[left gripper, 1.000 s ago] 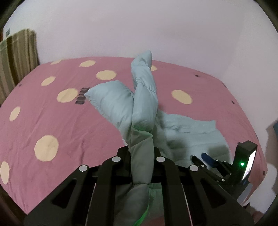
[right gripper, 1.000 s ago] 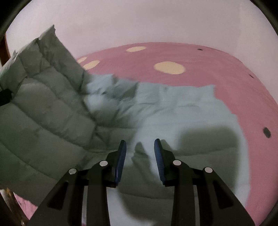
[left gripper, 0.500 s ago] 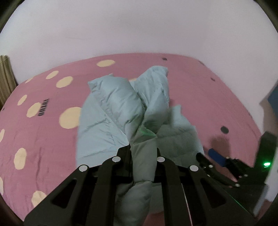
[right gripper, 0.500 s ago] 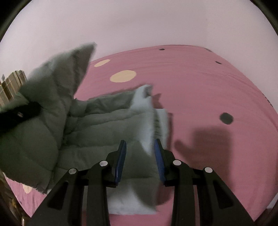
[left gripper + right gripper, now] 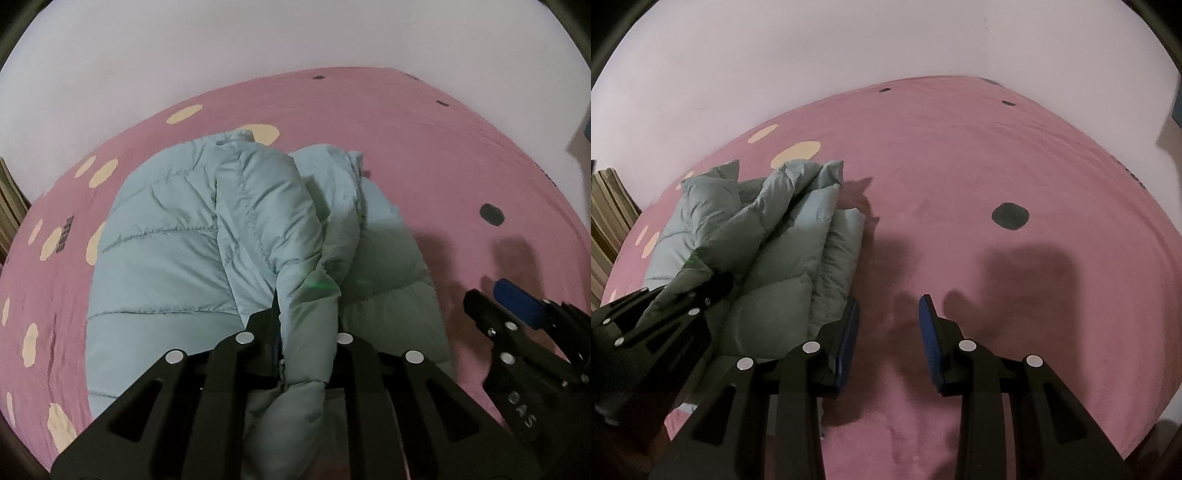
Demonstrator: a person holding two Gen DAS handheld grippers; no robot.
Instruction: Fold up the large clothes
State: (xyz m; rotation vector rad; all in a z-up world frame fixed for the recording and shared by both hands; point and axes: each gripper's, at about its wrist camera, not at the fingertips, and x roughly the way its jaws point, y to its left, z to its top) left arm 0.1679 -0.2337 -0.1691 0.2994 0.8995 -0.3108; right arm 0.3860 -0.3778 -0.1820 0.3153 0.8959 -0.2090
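Note:
A pale blue-green quilted puffer jacket (image 5: 166,243) lies bunched on the pink bed (image 5: 424,155). My left gripper (image 5: 306,325) is shut on a thick fold of the jacket and holds it over the rest of the garment. In the right wrist view the jacket (image 5: 790,251) lies in a doubled-over heap at the left, with the left gripper (image 5: 701,291) clamped on its near edge. My right gripper (image 5: 888,317) is open and empty, over bare sheet just right of the jacket. It also shows in the left wrist view (image 5: 495,295) at the lower right.
The pink sheet has cream dots (image 5: 258,133) at the left and dark dots (image 5: 1010,216) at the right. Pale walls (image 5: 849,44) border the bed at the back and right. A striped curtain (image 5: 605,221) hangs at the far left.
The left gripper has carried the held fold across to the right, doubling the jacket into a compact heap. The right gripper has moved off the jacket to bare sheet and stayed open.

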